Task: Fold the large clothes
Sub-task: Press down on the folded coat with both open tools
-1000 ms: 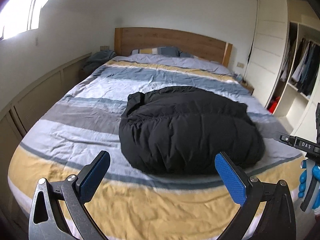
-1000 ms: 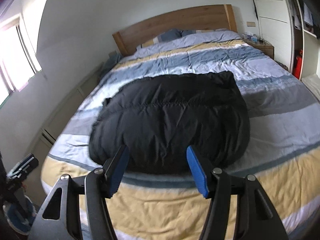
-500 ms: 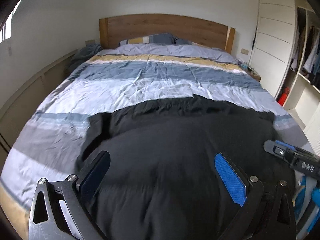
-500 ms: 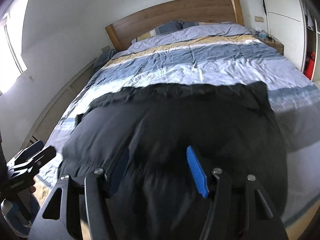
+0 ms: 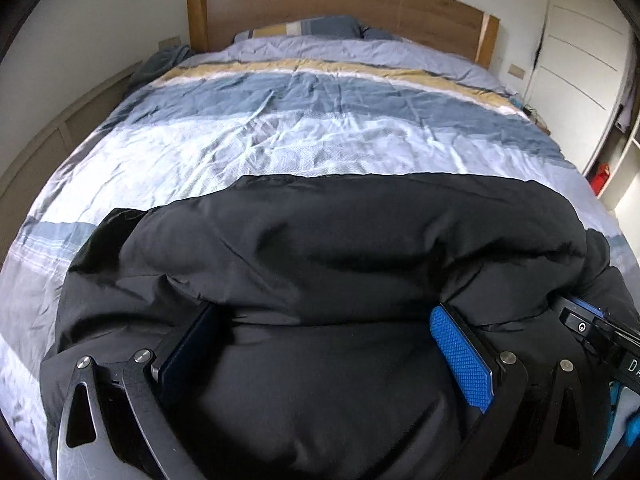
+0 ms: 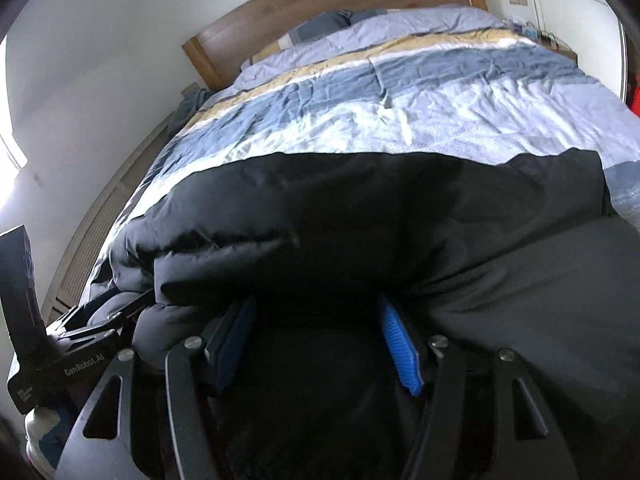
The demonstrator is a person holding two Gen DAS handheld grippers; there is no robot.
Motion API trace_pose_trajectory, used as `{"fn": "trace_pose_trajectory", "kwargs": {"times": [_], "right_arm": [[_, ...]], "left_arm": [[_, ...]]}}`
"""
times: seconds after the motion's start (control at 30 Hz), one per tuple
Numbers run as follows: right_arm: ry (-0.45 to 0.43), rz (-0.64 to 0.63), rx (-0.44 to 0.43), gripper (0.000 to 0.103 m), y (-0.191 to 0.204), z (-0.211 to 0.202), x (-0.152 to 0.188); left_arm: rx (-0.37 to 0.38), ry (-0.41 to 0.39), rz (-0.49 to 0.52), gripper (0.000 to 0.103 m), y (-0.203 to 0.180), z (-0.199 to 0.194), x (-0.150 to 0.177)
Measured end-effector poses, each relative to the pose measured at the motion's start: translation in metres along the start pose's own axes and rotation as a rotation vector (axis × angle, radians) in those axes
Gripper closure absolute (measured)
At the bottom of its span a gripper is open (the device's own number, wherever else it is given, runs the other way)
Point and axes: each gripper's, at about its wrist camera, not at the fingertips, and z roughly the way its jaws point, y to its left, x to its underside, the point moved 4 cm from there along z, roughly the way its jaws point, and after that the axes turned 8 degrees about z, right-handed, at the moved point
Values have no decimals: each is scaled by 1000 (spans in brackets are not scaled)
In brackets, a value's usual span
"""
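A black puffy jacket (image 5: 340, 240) lies bunched on the near half of a striped duvet (image 5: 320, 132) and fills the lower part of both views (image 6: 400, 220). My left gripper (image 5: 323, 314) is pushed into its near edge. The jaws are wide apart, jacket fabric bulges between them, and the fingertips are tucked under a fold. My right gripper (image 6: 317, 304) sits likewise in the jacket, its jaws opening slightly with fabric between the blue pads, not pinched. Each gripper shows at the edge of the other's view.
The bed runs back to a wooden headboard (image 5: 340, 4) with pillows (image 5: 304, 28). A panelled low wall (image 5: 80, 120) lines the left side. White wardrobe doors (image 5: 580, 60) and a red object (image 5: 599, 172) stand right. A cluttered nightstand (image 6: 560, 46) sits beside the headboard.
Both grippers have swept forward and down from the foot of the bed onto the jacket. The jacket now fills the near view, and fabric lies between both pairs of jaws.
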Motion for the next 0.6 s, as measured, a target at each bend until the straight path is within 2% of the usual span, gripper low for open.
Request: {"fn": "trace_pose_trajectory", "kwargs": {"times": [0.3,0.53,0.6], "right_arm": [[73,40,-35,41,-18,45,-39],[79,63,-135,41,-50,39,-48],[74,69,-117,41,-68,30,-49]], "left_arm": [[27,83,-52,0,15,43,-26],[73,97,-108,1,52,40,-17],[34,110,-107,0,71,37,-11]]}}
